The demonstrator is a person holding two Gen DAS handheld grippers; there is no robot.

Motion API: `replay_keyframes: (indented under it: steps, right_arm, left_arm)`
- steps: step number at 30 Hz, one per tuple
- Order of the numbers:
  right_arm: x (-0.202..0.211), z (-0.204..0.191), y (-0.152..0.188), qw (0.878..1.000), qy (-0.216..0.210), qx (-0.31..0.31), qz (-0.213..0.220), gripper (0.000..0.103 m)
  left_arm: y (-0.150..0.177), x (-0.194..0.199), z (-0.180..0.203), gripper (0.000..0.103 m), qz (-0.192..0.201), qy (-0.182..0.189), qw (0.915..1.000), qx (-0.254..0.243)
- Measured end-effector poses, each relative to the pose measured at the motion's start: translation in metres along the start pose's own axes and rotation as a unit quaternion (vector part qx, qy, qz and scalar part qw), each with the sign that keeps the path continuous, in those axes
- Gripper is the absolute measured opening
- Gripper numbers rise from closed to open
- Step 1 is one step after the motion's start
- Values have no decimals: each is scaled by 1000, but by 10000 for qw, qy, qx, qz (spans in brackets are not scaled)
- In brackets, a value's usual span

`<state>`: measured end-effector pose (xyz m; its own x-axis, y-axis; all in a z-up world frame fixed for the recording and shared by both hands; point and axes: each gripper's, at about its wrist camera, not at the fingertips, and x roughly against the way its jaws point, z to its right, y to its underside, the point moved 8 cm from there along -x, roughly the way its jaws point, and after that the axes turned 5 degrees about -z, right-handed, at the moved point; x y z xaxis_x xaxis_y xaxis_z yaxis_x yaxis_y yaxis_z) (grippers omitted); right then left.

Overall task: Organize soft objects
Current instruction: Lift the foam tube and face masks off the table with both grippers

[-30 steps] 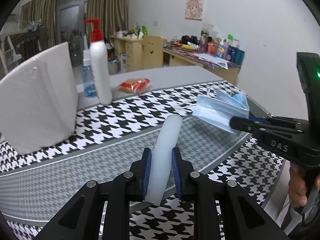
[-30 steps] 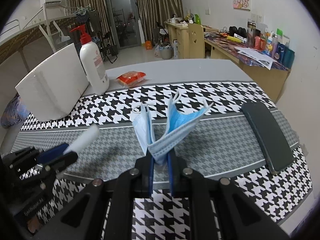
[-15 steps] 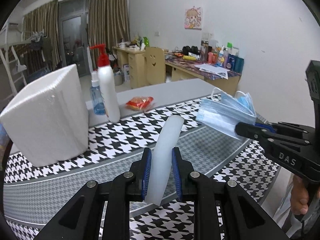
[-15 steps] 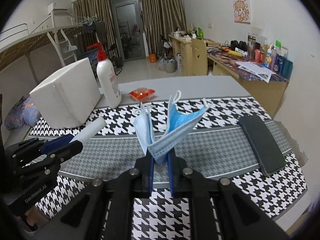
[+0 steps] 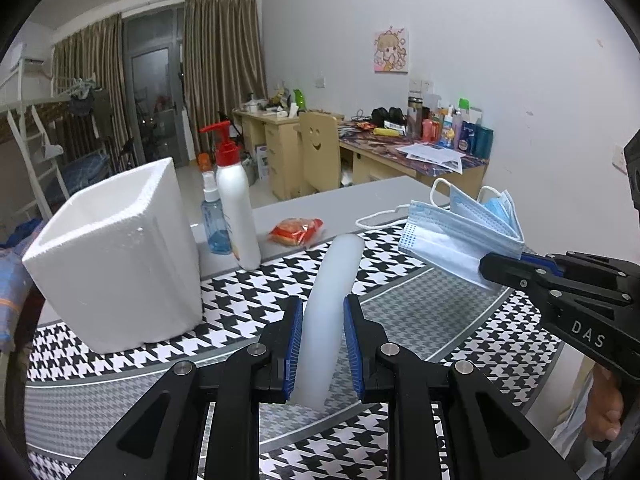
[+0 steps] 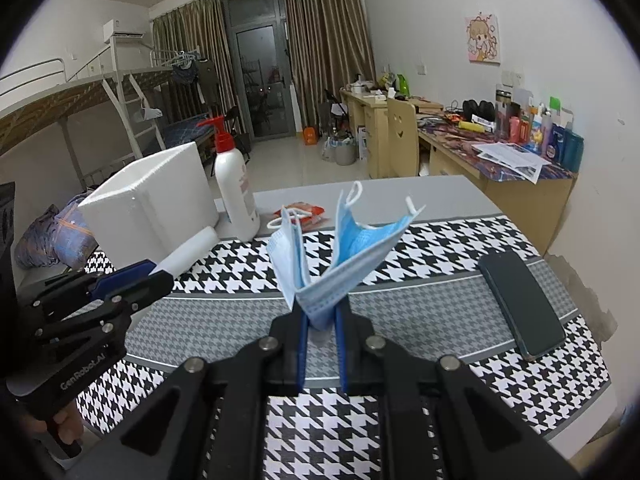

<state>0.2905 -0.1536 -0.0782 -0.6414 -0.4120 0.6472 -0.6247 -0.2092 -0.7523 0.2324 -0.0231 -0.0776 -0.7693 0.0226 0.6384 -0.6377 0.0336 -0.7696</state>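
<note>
My left gripper (image 5: 320, 312) is shut on a white soft tube (image 5: 330, 296) that sticks up and forward between its blue pads, held above the houndstooth tablecloth (image 5: 400, 320). To its right, my right gripper (image 5: 490, 270) is shut on a bunch of blue face masks (image 5: 460, 236). In the right wrist view the face masks (image 6: 340, 264) fan upward out of the right gripper (image 6: 320, 322), ear loops dangling. The left gripper (image 6: 160, 276) with the white tube (image 6: 188, 252) shows at the left. An open white foam box (image 5: 116, 252) stands on the table's left.
A white pump bottle (image 5: 236, 208) with red top and a small blue spray bottle (image 5: 214, 220) stand behind the box. A red snack packet (image 5: 296, 230) lies on the grey table. A black phone (image 6: 520, 308) rests at the right of the cloth.
Both grippers have risen with their loads, so the table and foam box sit lower and farther in view. The box's open top now shows. Grips are unchanged.
</note>
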Motion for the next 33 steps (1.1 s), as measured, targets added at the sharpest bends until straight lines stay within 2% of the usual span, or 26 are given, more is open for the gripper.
replay_keyframes:
  steps: [33]
  right_arm:
    - [11,-57,-34,9987,-134,257,409,16]
  left_arm:
    - [-18,35,-47,23,515,-255,9983,0]
